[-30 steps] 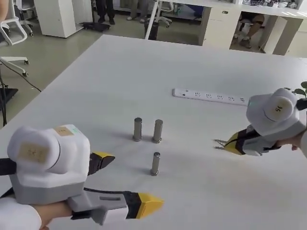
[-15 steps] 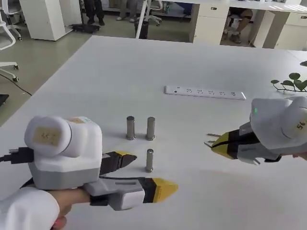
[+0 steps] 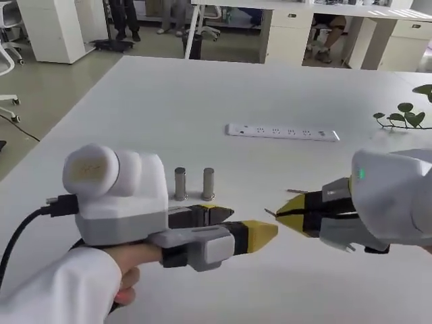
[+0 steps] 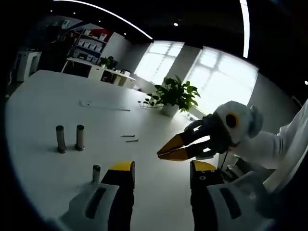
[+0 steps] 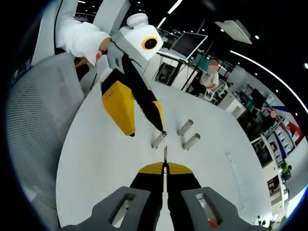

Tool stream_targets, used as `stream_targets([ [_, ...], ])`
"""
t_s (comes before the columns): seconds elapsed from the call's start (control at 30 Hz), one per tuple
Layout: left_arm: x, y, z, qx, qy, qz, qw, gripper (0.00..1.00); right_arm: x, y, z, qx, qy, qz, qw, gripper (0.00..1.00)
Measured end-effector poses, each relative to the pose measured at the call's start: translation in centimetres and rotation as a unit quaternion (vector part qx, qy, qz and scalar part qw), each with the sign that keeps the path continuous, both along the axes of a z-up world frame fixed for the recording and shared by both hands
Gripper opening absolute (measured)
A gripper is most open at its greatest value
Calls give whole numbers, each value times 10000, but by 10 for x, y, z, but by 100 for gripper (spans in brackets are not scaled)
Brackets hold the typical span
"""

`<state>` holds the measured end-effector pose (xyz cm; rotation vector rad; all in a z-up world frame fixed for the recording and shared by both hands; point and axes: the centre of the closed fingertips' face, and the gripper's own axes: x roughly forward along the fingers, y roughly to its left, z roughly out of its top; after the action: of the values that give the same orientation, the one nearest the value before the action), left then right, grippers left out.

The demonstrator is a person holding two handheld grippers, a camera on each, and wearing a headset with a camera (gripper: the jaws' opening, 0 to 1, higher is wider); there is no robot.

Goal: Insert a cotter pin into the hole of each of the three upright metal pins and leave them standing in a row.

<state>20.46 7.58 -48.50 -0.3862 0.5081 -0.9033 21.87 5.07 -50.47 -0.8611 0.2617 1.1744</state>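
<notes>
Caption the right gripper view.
Shut right gripper holds a thin metal cotter pin toward three upright steel pins.

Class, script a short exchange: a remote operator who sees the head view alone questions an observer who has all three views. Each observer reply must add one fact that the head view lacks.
Operator: I count two upright pins. Where is the third?
Observer: In the left gripper view the third pin stands upright, close beside one of the fingers of the open left gripper.
Operator: Something thin pokes out of the right gripper. What is it?
Observer: In the right gripper view its fingers are shut on a cotter pin, which points roughly toward that third pin.
</notes>
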Motion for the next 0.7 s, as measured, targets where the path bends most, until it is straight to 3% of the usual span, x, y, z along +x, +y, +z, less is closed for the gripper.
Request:
stream_targets([
  [0.07, 0, -2, 0, -115, 122, -1, 9999, 39, -5, 4, 3, 6, -78, 59, 10000, 0],
  [0.27, -1, -3, -1, -158, 238, -14, 9996, 29, -14, 11, 2, -110, -290, 168, 9994, 0],
  [0.53, -7, -4, -10, -110, 447, -121, 9989, 19, -23, 18, 0, -154, -298, 321, 9989, 0],
  [0.7, -10, -6, -10, -241, 610, -146, 9977, 10, -25, 19, 2, -258, -393, 426, 9980, 0],
])
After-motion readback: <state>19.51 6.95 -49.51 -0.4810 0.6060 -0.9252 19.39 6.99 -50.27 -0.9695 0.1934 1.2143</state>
